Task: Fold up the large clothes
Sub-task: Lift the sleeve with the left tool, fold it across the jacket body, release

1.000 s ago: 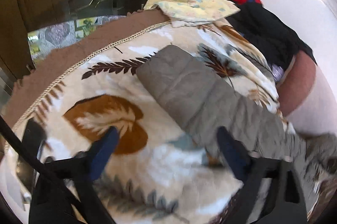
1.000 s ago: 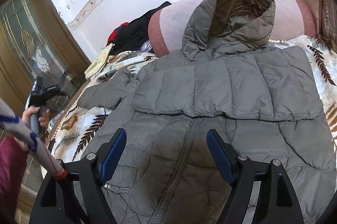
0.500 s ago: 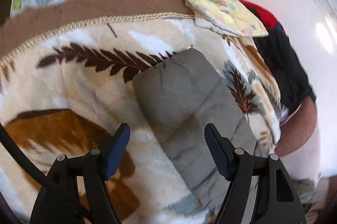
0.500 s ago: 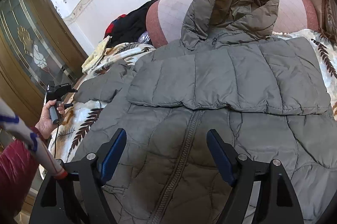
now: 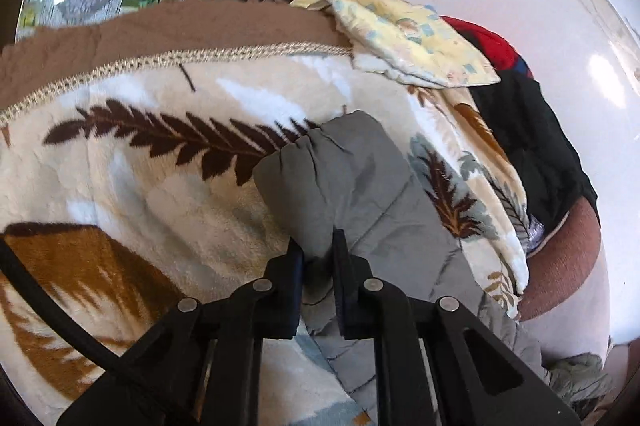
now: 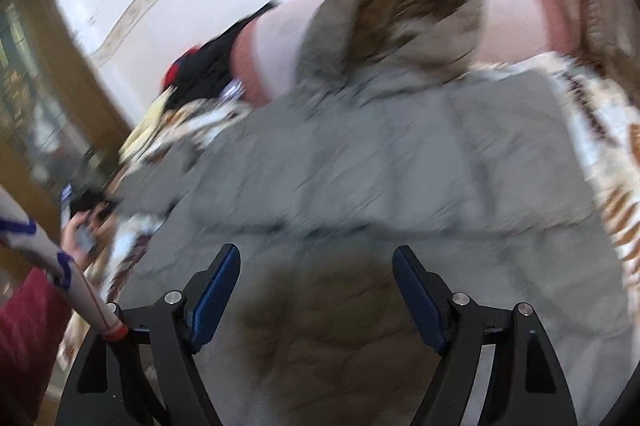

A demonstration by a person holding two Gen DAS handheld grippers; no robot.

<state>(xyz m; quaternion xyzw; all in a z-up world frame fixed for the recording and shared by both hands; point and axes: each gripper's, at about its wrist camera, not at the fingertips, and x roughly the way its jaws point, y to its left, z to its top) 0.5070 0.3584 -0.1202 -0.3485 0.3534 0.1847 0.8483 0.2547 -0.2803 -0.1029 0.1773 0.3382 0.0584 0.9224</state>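
A grey hooded puffer jacket (image 6: 380,165) lies spread front-up on a leaf-patterned blanket (image 5: 140,153), its hood (image 6: 400,17) against a pink cushion. Its left sleeve (image 5: 360,185) stretches out across the blanket. My left gripper (image 5: 318,246) is shut on the sleeve near its cuff, with grey fabric pinched between the fingers. My right gripper (image 6: 316,266) is open and empty, hovering above the jacket's lower front. The right wrist view is motion-blurred.
A yellow patterned cloth (image 5: 404,37) and red and black garments (image 5: 532,129) are piled at the blanket's far end by a white wall. The blanket's brown border (image 5: 160,33) runs along the bed edge, with a glass door behind. The pink cushion (image 6: 516,9) backs the hood.
My left gripper has moved onto the sleeve end and closed on it. My right gripper stays open and is swinging over the jacket, which blurs its view.
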